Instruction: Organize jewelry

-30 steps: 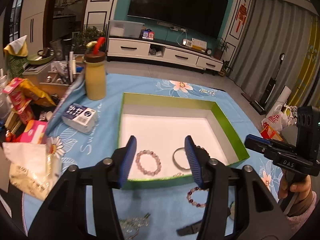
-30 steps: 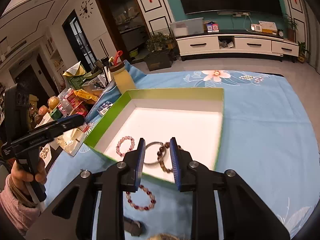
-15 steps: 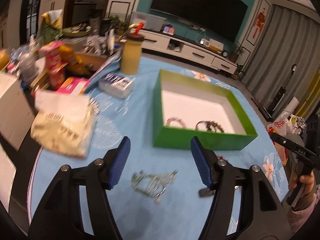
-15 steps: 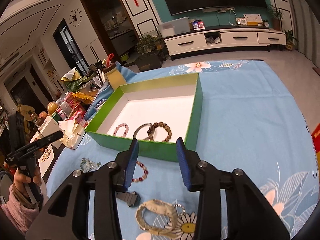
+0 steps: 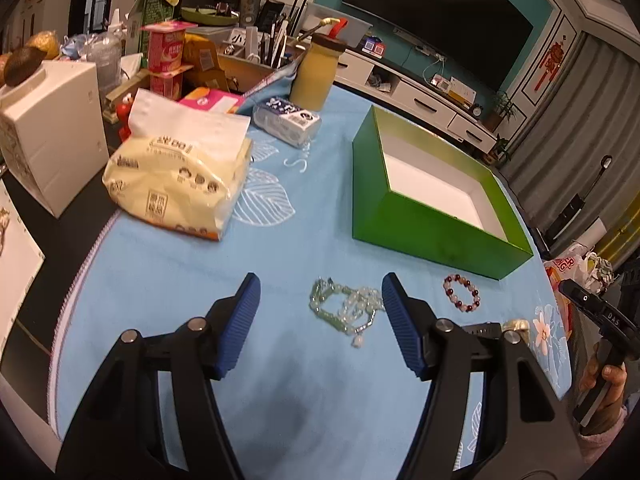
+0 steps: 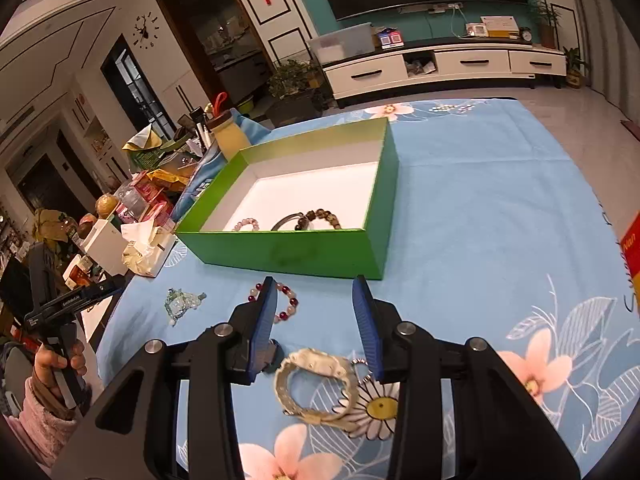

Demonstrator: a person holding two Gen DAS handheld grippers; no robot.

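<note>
Left wrist: the left gripper (image 5: 320, 312), jaws spread and empty, is being aimed at the green necklace (image 5: 346, 309) lying before the box (image 5: 424, 224). Right wrist: the right gripper (image 6: 316, 320), jaws parted, is being held over the watch (image 6: 316, 380), also before the box.

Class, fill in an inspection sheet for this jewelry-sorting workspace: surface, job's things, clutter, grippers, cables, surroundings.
Surface: blue floral cloth over the table.
Job's things: green box holds three bracelets; green necklace, red bracelet and watch lie on the cloth outside the box.
Clutter: tissue pack, yellow bottle, snack boxes at the table's edge.
Grippers: left gripper open over the necklace; right gripper open above the watch; both empty, jaws just opened.
Cables: wires by the TV.
Surroundings: living room, TV cabinet, wall clock.
</note>
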